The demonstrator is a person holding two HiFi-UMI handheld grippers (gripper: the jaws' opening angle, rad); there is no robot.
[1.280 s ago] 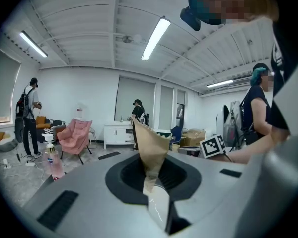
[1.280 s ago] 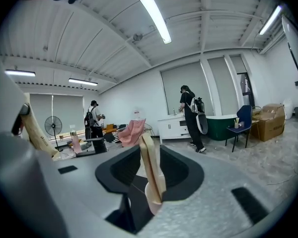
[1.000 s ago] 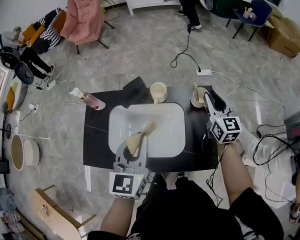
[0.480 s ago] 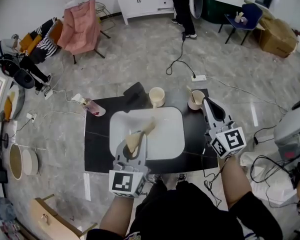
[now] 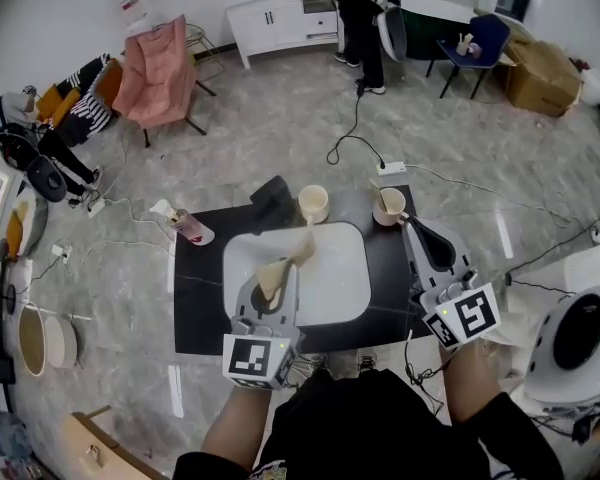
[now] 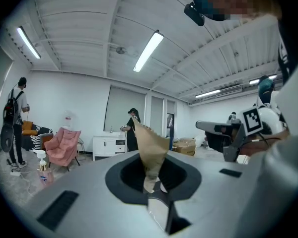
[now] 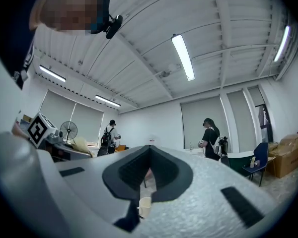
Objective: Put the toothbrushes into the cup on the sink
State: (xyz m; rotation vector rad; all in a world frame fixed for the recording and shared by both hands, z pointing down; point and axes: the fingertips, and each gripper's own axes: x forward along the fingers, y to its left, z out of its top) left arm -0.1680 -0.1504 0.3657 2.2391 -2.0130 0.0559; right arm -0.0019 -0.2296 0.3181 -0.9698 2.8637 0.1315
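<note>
A white sink (image 5: 345, 288) is set in a black counter (image 5: 198, 298). Behind it stand a cream cup (image 5: 314, 204) and a second cup (image 5: 389, 206) with a toothbrush handle (image 5: 379, 192) sticking out. My left gripper (image 5: 282, 272) hovers over the basin, shut on a tan paper-wrapped toothbrush (image 5: 292, 258) that points toward the cream cup. That toothbrush (image 6: 151, 150) rises from the left gripper (image 6: 151, 186). My right gripper (image 5: 410, 225) is shut and empty, raised near the second cup. In the right gripper view the right gripper (image 7: 148, 166) has its jaws met, with a cup (image 7: 145, 206) below.
A pink bottle (image 5: 185, 226) lies at the counter's left edge and a black object (image 5: 272, 193) sits at its back. On the floor beyond are a power strip (image 5: 390, 168) with a cable, a pink chair (image 5: 158, 53) and a standing person (image 5: 355, 8). A white round machine (image 5: 578, 340) is at right.
My right gripper has drawn back from the second cup toward me, risen, and its jaws have shut with nothing in them. The left gripper still holds the wrapped toothbrush over the basin.
</note>
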